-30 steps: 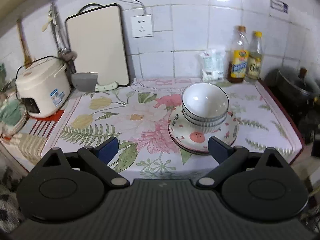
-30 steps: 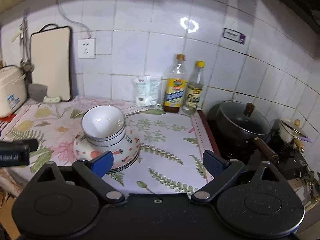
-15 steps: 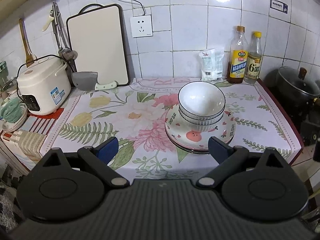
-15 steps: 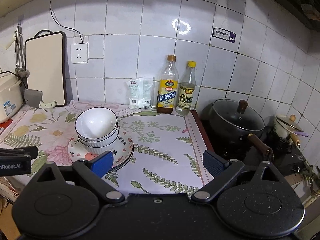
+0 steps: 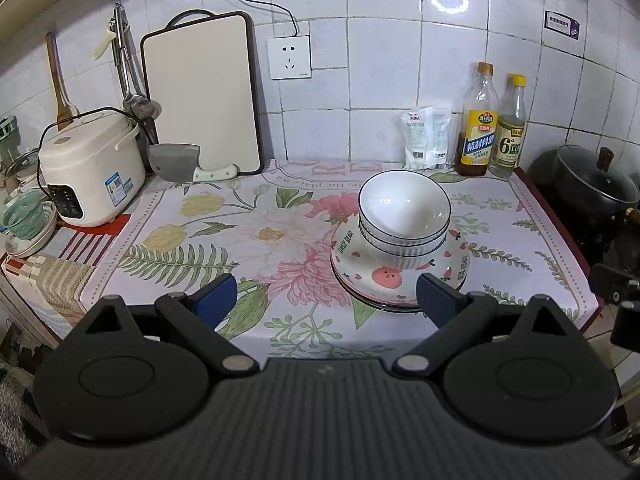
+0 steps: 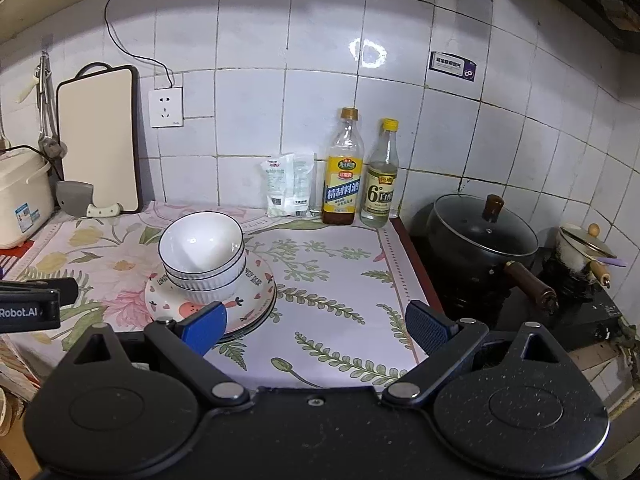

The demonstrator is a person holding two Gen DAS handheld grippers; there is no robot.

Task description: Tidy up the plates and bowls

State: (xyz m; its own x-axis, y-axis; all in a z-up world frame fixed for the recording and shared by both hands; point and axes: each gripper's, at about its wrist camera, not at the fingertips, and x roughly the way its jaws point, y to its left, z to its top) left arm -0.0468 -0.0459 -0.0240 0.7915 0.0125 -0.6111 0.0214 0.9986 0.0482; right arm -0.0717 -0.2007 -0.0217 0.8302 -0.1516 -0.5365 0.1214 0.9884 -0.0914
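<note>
Both cameras sit a bit higher and further back than a second ago; the dishes have not moved. Left gripper (image 5: 324, 298) spread wide, nothing between its blue pads, hanging over the near edge of the counter. Right gripper (image 6: 316, 328) likewise released and empty, its left pad overlapping the plate rim in the right wrist view, contact not clear. Part of the left gripper's body shows at the left edge of that view.

Next out: a stack of plates (image 5: 400, 280), cartoon print on the top one, lying on the floral tablecloth (image 5: 248, 240) towards the right half of the counter. Nested white bowls (image 5: 404, 216) with dark rims sit on the plates, tilted a little. Exact count of bowls and plates hard to tell.

Left side: a white rice cooker (image 5: 92, 172), a cleaver (image 5: 180, 162) leaning at the foot of a cutting board (image 5: 202, 96) that stands against the tiled wall. At the back wall: a white packet (image 6: 290, 184), then two bottles (image 6: 360, 172) just beside each other. Right of the counter, a black lidded pot (image 6: 482, 236) on the stove, a small pan (image 6: 580, 248) behind it.
</note>
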